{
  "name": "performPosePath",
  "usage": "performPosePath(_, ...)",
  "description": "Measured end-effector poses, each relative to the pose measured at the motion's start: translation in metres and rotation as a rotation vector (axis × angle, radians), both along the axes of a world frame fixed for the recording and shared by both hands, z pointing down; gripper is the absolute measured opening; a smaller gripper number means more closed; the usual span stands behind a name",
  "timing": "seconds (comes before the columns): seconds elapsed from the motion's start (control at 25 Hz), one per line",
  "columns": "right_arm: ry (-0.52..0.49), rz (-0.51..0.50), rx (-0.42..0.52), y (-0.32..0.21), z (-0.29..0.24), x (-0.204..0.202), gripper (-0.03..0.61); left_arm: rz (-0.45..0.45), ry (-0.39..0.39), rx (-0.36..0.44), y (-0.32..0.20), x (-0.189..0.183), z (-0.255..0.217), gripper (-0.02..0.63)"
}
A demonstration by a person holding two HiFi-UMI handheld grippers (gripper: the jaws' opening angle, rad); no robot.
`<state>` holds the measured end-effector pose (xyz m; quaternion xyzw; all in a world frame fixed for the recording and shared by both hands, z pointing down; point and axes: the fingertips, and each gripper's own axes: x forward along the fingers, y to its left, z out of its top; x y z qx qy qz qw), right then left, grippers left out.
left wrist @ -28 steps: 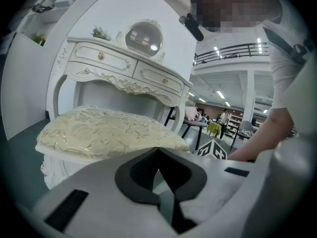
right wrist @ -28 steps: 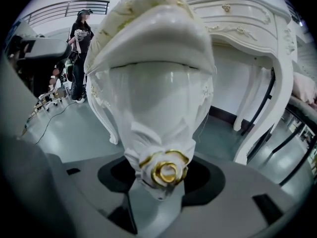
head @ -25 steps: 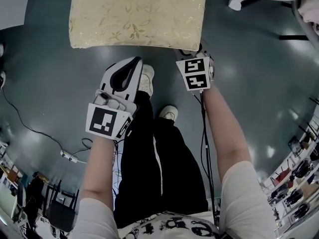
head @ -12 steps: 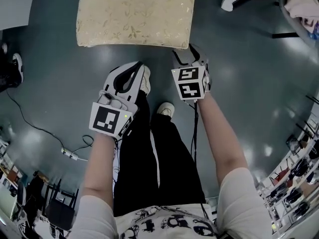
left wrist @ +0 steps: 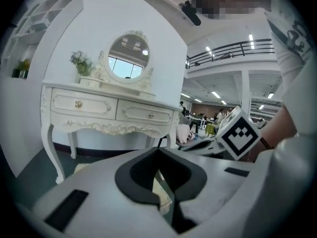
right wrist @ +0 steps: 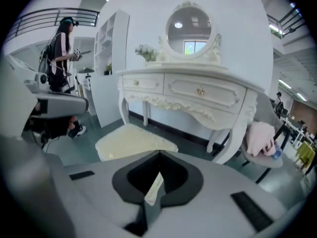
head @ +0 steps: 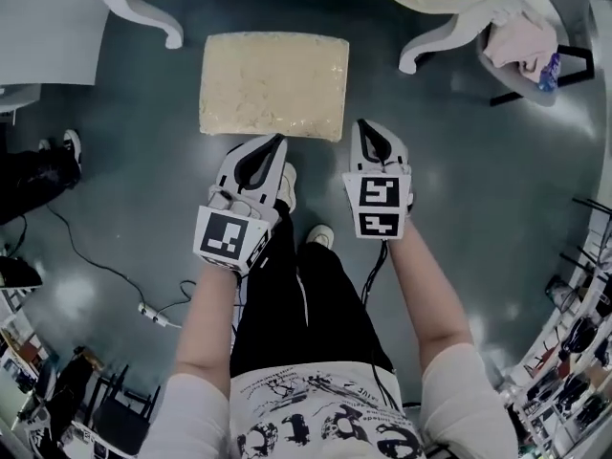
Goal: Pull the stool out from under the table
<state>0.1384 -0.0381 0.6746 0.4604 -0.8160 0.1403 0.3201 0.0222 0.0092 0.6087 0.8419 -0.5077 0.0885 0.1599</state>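
Observation:
The stool (head: 273, 84) has a cream patterned cushion and stands on the dark floor in front of the white dressing table (head: 158, 22), clear of its legs. My left gripper (head: 279, 140) hovers just short of the cushion's near edge, jaws shut with nothing between them. My right gripper (head: 366, 124) hangs beside the stool's near right corner, apart from it, also shut and empty. In the right gripper view the stool (right wrist: 131, 139) lies beyond the gripper (right wrist: 159, 153), under the table's front (right wrist: 193, 93). The left gripper view shows its gripper (left wrist: 159, 151) facing the table (left wrist: 111, 108).
A chair with a pink cloth (head: 521, 46) stands right of the table. A white cabinet (head: 38, 36) is at the left. A cable and power strip (head: 153, 312) lie on the floor. Another person (right wrist: 62, 48) stands at the left. My feet (head: 287, 175) are between the grippers.
The right gripper came off the stool's near right corner, drew back and its jaws went from open to shut. The table and its legs have come into the head view.

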Motion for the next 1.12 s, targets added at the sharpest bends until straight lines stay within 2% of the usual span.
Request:
performPosePath(0.12,-0.062,-0.024,0.116,-0.012,-0.088,-0.011,0.017,-0.012,-0.019,0.043,-0.016,-0.008,-0.064,0.017)
performPosePath(0.28,-0.097,-0.052,0.236,-0.025,-0.182,-0.026,0.017,-0.032,-0.044,0.107,-0.043,-0.029,-0.144,0.017)
performPosePath(0.52,-0.196,-0.041,0.311,-0.051,-0.295,-0.042,0.015,-0.018,-0.074,0.177,-0.083,-0.055,-0.243,0.017)
performPosePath(0.68,-0.273,0.027,0.336,-0.066,-0.357,-0.040,0.015,-0.019,-0.072,0.196,-0.104,-0.069,-0.291,0.017)
performPosePath(0.88,-0.264,0.063,0.444,-0.096,-0.428,-0.041,0.015,-0.073,-0.020,0.243,-0.145,-0.086,-0.360,0.017)
performPosePath(1.0,-0.265,0.071,0.471,-0.100,-0.454,-0.043,0.015,-0.044,-0.021,0.263,-0.146,-0.085,-0.386,0.017)
performPosePath(1.12,-0.275,0.079,0.516,-0.111,-0.478,-0.043,0.015,0.007,-0.055,0.304,-0.154,-0.082,-0.406,0.017)
